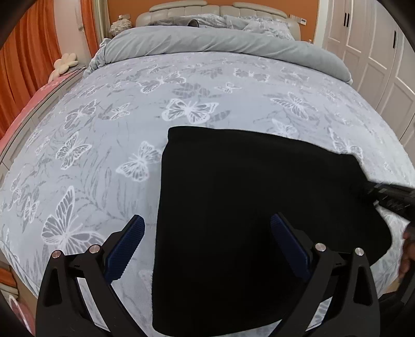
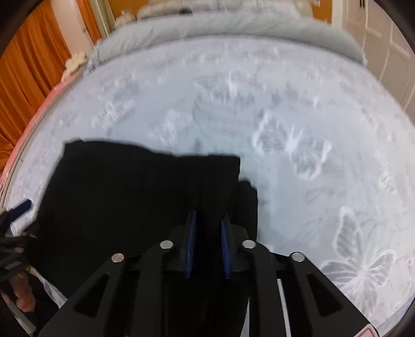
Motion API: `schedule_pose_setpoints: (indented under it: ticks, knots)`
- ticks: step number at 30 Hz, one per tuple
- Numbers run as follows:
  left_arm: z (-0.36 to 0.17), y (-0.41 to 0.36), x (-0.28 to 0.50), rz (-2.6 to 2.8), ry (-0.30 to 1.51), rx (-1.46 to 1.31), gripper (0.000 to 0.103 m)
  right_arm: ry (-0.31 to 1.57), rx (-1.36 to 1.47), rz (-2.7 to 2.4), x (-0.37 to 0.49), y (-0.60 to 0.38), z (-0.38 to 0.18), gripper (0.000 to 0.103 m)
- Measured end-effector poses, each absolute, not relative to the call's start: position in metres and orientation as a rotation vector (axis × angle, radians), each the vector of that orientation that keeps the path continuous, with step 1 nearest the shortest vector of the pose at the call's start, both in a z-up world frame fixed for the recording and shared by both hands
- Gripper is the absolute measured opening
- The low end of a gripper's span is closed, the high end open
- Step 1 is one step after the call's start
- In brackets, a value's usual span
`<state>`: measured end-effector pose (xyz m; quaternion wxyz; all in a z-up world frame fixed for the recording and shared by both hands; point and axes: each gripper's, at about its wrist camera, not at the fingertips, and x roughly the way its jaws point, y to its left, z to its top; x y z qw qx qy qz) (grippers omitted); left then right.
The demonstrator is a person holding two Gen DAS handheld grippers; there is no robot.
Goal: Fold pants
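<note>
Black pants (image 1: pixel 246 194) lie folded into a thick dark rectangle on the butterfly bedspread (image 1: pixel 103 129), near the bed's front edge. My left gripper (image 1: pixel 208 230) hovers open over the pants' left edge, one blue pad above the bedspread and the other above the cloth. In the right wrist view the pants (image 2: pixel 129 194) fill the lower left, blurred. My right gripper (image 2: pixel 208 228) sits at their right end with its pads close together and black cloth pinched between them. It also shows as a dark bar, the right gripper (image 1: pixel 389 197), at the pants' right side.
A folded grey duvet (image 1: pixel 220 44) and pillows lie at the head of the bed below a padded headboard (image 1: pixel 207 7). Orange curtains (image 1: pixel 26 64) hang on the left and white wardrobe doors (image 1: pixel 376 51) stand on the right. A person's hand (image 2: pixel 23 298) shows at the lower left.
</note>
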<state>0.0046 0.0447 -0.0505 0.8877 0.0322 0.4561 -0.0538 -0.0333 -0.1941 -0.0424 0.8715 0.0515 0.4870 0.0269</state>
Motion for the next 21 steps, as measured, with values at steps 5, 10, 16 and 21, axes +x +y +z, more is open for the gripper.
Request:
schedule_pose_setpoints:
  ticks: [5, 10, 16, 21]
  knots:
    - [-0.051, 0.043, 0.003, -0.103, 0.949, 0.067, 0.096, 0.821, 0.153, 0.202, -0.057, -0.174, -0.003, 0.019]
    - [-0.057, 0.04, 0.003, -0.097, 0.957, 0.101, 0.096, 1.08, 0.091, 0.153, -0.023, -0.163, -0.064, 0.006]
    - [-0.06, 0.044, 0.003, -0.09, 0.964, 0.116, 0.096, 1.002, 0.174, 0.056, -0.025, -0.197, -0.05, 0.016]
    - [-0.061, 0.052, -0.003, -0.092, 0.958, 0.133, 0.098, 0.983, 0.298, 0.06, -0.057, -0.226, -0.044, 0.07]
